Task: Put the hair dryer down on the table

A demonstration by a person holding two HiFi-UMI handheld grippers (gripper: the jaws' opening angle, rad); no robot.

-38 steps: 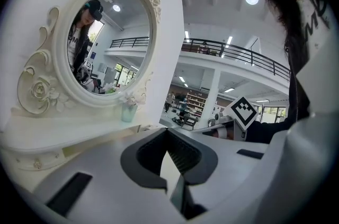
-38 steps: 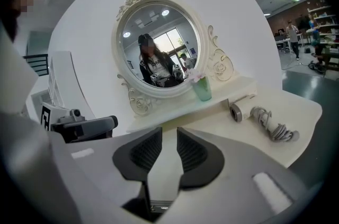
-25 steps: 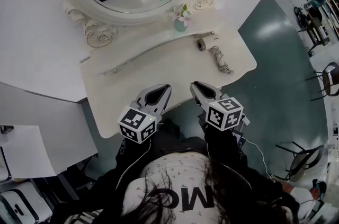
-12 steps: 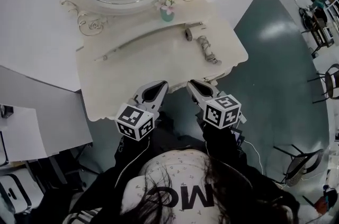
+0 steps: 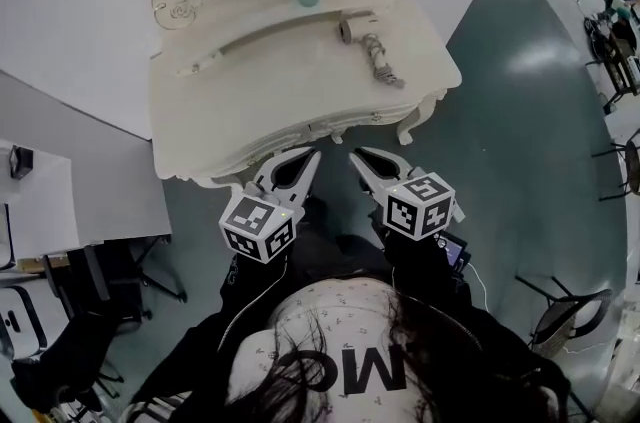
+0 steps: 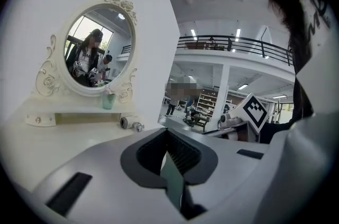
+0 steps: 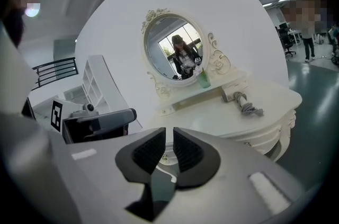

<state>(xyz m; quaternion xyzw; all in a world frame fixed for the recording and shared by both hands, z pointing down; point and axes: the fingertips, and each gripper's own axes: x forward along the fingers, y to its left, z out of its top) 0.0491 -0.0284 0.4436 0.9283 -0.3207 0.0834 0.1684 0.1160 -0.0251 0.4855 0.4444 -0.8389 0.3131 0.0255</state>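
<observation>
the hair dryer [image 5: 349, 31] is small and pale grey, lying on its side on the table [image 5: 265, 106], in the far right part of the top, with its round barrel end at the left. its grey cord [image 5: 380, 63] is bundled in a loose coil that trails from it toward the near right edge. the table is a cream-white dressing table with a curved, scalloped front edge and carved legs, standing against a white wall.
</observation>
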